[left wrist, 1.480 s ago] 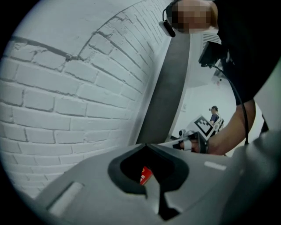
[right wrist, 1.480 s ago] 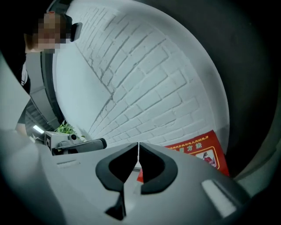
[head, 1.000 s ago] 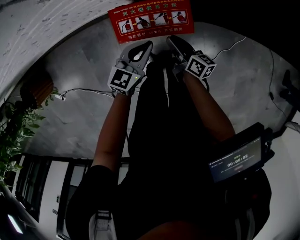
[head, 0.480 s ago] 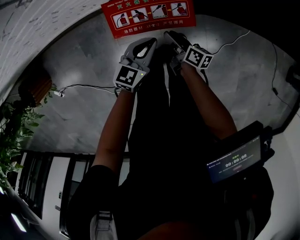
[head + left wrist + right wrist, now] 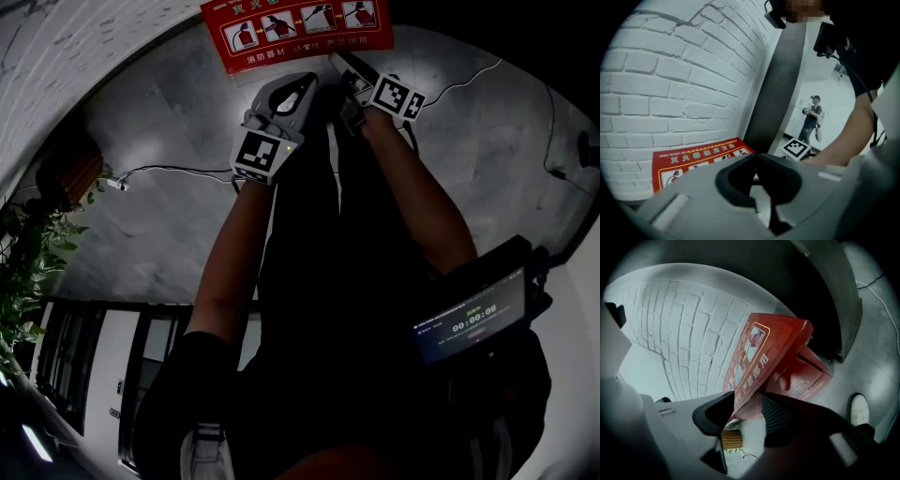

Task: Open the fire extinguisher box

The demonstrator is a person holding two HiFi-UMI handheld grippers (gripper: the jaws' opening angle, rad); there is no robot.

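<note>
Your right claw [image 5: 746, 403] is opening around the edge of the raised lid [image 5: 757, 350], so withdraw slowly and watch that the red fire extinguisher box [image 5: 804, 376] by the brick wall [image 5: 679, 329] remains open; your left claw [image 5: 756, 158] is together, empty.

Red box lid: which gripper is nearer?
Right. The right gripper has the lid edge between its opening fingers; the left gripper, fingers together, sits close beside it.

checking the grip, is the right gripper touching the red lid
Cannot tell. Right gripper view: right gripper jaws opening around the red lid edge; neither contact nor gap shows.
</note>
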